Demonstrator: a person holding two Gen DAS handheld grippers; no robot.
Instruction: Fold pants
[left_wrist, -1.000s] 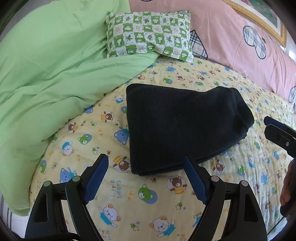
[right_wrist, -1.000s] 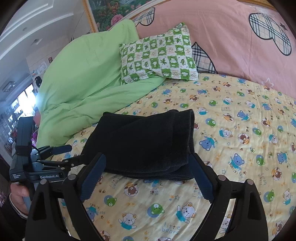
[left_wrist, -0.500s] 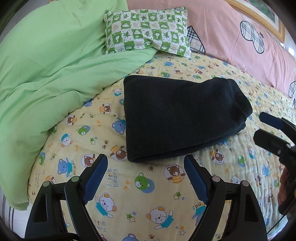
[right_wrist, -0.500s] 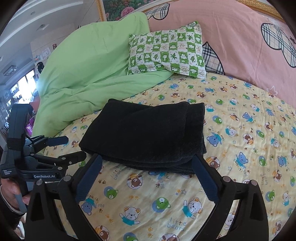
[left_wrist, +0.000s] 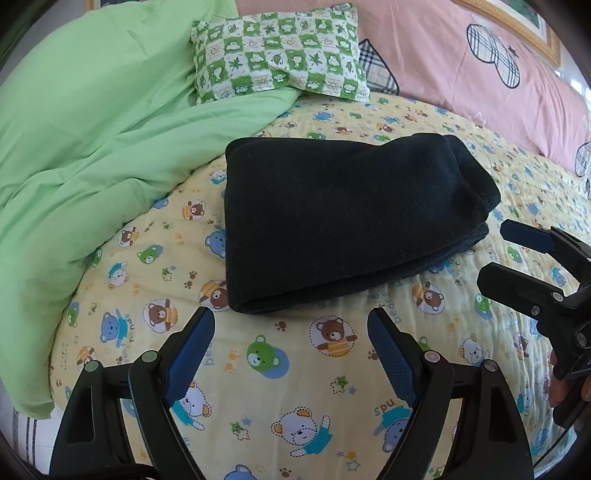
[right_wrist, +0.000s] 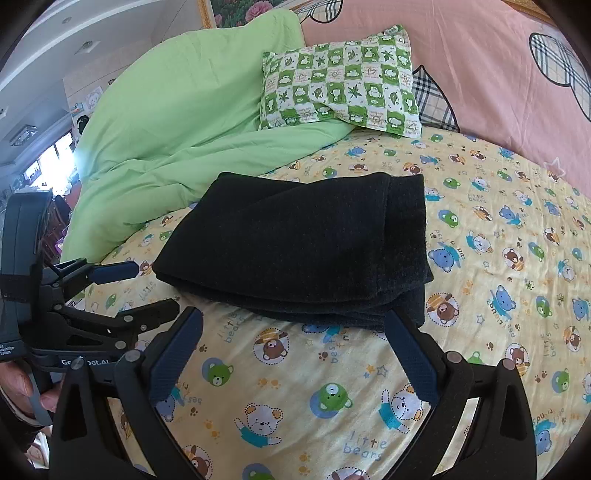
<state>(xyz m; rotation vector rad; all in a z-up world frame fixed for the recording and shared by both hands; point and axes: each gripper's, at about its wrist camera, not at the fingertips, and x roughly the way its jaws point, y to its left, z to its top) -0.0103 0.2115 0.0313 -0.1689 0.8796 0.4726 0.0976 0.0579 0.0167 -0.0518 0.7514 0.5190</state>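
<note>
Centrally, dark pants (left_wrist: 343, 225) — folded into a thick, layered rectangle, lying flat on the yellow bear-print sheet (left_wrist: 295, 369); in the right wrist view the same bundle (right_wrist: 306, 251) sits just past the fingertips, stacked edges facing the camera.

Left gripper (left_wrist: 291, 332) — at 6 o'clock of the pants, fingers spread wide, holding nothing, tips just short of the near folded edge and not touching it. It also shows at 9 o'clock in the right wrist view (right_wrist: 144, 288), where its blue-padded fingers are likewise parted.

Right gripper (right_wrist: 293, 332) — at 6 o'clock in its own view, fingers wide apart, empty, near the bundle's lower edge. From the left wrist view it enters at 3 o'clock (left_wrist: 502, 254), beside the pants' right end, apart from the cloth.

Green duvet (left_wrist: 92, 147) — heaped from 9 to 11 o'clock of the pants, its edge close to their far left corner.

Green-and-white checked pillow (left_wrist: 280, 51) — at 12 o'clock, resting on the duvet's edge.

Pink plaid-patch bedding (left_wrist: 461, 74) — rising from 12 to 2 o'clock behind the sheet.
</note>
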